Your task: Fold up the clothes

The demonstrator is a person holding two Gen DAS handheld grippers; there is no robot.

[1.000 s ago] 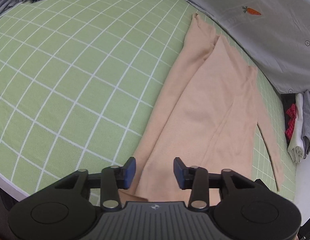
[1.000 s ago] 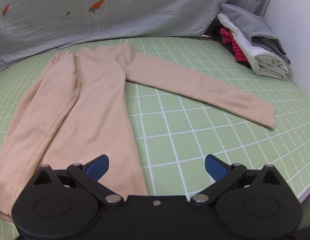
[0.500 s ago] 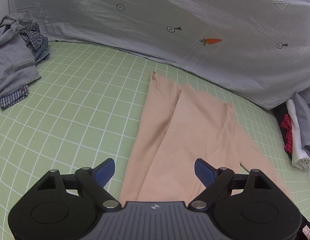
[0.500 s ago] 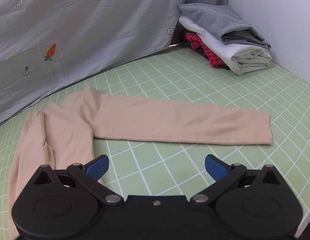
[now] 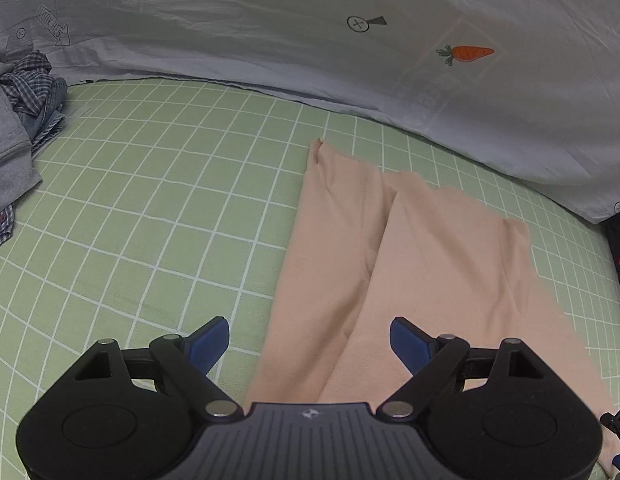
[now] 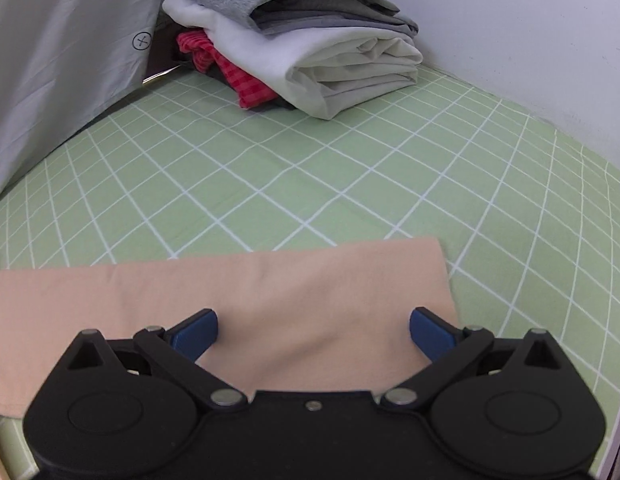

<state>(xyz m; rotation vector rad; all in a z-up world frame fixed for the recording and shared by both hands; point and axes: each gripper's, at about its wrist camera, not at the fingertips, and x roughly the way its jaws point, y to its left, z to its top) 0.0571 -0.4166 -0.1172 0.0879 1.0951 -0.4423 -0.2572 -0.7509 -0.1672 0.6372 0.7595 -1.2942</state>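
Observation:
A peach long-sleeved top lies flat on the green checked sheet, one sleeve folded in over its body. My left gripper is open and empty, hovering over the lower part of the top. In the right wrist view the other sleeve lies stretched out sideways, its cuff end at the right. My right gripper is open and empty, with its blue fingers just above the sleeve near the cuff.
A stack of folded clothes in grey, white and red sits by the white wall. A heap of unfolded grey and checked clothes lies at the far left. A grey carrot-print sheet hangs along the back.
My left gripper opened wide and tilted up toward the back sheet. My right gripper swung right and moved over the outstretched sleeve's cuff end.

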